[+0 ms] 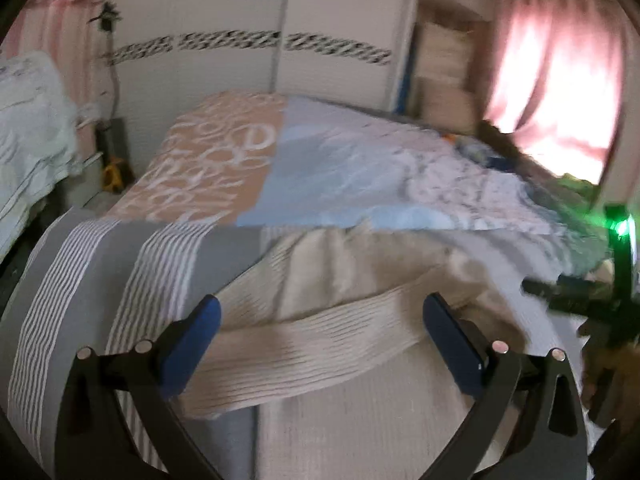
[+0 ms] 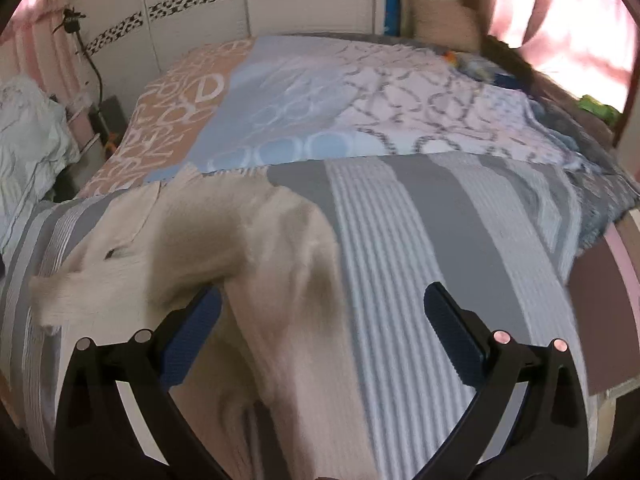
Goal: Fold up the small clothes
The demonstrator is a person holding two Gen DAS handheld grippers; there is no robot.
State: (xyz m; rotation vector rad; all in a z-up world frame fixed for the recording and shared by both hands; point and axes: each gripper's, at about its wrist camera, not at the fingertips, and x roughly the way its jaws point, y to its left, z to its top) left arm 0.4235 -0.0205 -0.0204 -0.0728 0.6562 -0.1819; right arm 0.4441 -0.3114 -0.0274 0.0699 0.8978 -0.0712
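Observation:
A beige ribbed garment (image 1: pixel 304 344) lies rumpled on the grey striped bed cover (image 1: pixel 80 280). In the left wrist view, one ribbed band of it runs across between the blue pads of my left gripper (image 1: pixel 324 320), which is open wide and low over the cloth. The dark body of the other gripper (image 1: pixel 592 308), with a green light, shows at the right edge. In the right wrist view the same garment (image 2: pixel 280 248) is blurred and spreads from the left pad (image 2: pixel 200 320) down the middle. My right gripper (image 2: pixel 324 312) is open, and only striped cover (image 2: pixel 440 240) lies by its right finger.
Beyond the striped cover lies a patterned duvet (image 1: pixel 320 168) in peach, blue and white. A white wardrobe (image 1: pixel 240 8) stands behind the bed. Pink curtains (image 1: pixel 560 80) hang at the right, and a pale heap of cloth (image 1: pixel 28 128) sits at the left.

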